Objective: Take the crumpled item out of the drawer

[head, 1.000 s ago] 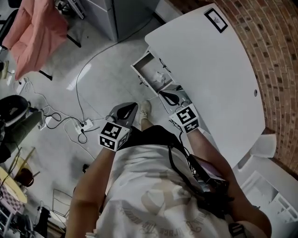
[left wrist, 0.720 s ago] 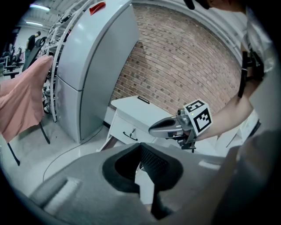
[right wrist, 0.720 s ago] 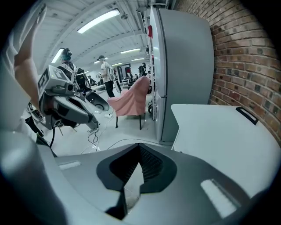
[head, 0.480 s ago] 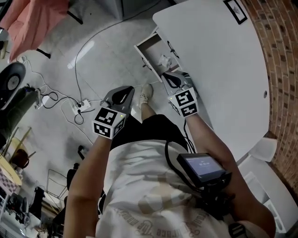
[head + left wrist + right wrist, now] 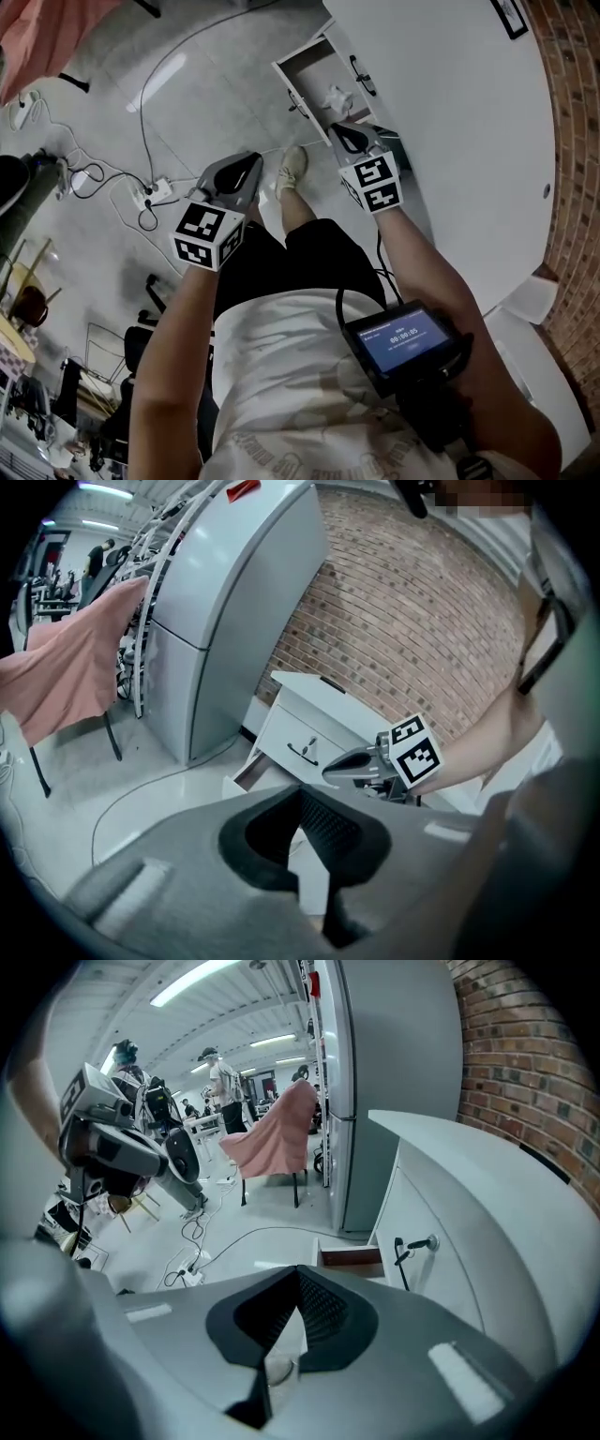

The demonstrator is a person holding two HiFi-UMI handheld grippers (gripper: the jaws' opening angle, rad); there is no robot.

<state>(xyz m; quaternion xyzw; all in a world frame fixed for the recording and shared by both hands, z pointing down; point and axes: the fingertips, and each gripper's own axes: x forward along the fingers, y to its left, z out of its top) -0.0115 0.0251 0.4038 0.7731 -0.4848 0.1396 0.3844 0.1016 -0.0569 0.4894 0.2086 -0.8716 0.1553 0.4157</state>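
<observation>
The white cabinet (image 5: 450,122) has a low drawer (image 5: 314,70) pulled open. A crumpled white item (image 5: 337,97) lies inside it, near the cabinet side. My right gripper (image 5: 336,129) is shut and empty, with its tip just short of the drawer's near corner. My left gripper (image 5: 255,159) hangs over the floor left of the drawer, also shut and empty. In the right gripper view, the right gripper (image 5: 298,1269) points at the drawer (image 5: 349,1257), whose contents are hidden. The left gripper (image 5: 300,789) in its own view faces the drawer (image 5: 246,771) and the right gripper (image 5: 361,759).
Cables and a power strip (image 5: 150,197) lie on the floor to the left. A pink cloth (image 5: 28,47) hangs at top left beside a tall grey cabinet (image 5: 225,602). A brick wall (image 5: 572,141) runs behind the white cabinet. My shoe (image 5: 292,169) stands between the grippers.
Both grippers have come down, and the right one now sits closer to the open drawer. Both stay shut and empty.
</observation>
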